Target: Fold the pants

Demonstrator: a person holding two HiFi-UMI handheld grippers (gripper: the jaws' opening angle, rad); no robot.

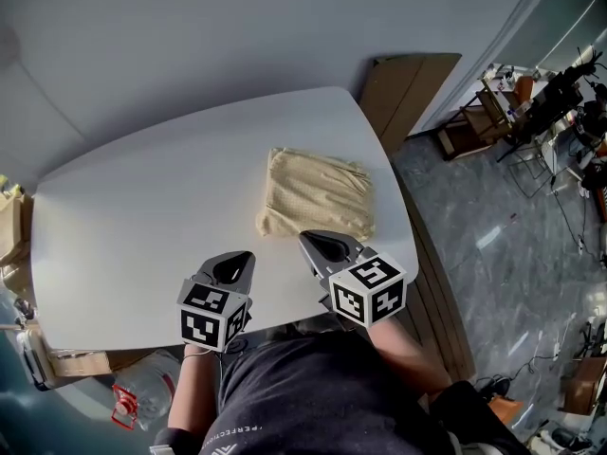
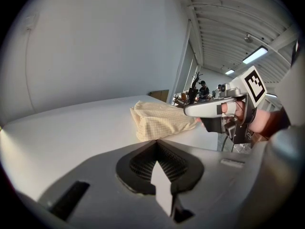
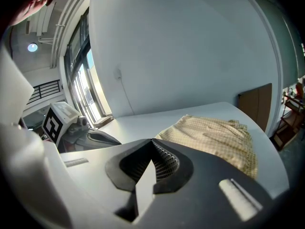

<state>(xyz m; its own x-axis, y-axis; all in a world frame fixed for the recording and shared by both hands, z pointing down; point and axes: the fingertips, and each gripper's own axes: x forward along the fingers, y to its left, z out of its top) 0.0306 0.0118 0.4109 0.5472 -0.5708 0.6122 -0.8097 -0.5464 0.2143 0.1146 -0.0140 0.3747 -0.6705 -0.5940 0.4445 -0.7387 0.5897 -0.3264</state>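
hovering near the folded pants (image 1: pixel 316 195), left claw (image 1: pixel 248 254) and right claw (image 1: pixel 308 240) tilt downward, closed, empty.

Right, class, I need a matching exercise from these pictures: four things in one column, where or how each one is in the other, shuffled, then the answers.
Things:
1. pants
2. left gripper
3. right gripper
4. brown board

States:
A. shut, tips at the pants' near edge
B. standing by the wall past the table
C. folded, cream, lying on the table
D. shut, over bare table, apart from the pants

Pairs: 1-C, 2-D, 3-A, 4-B
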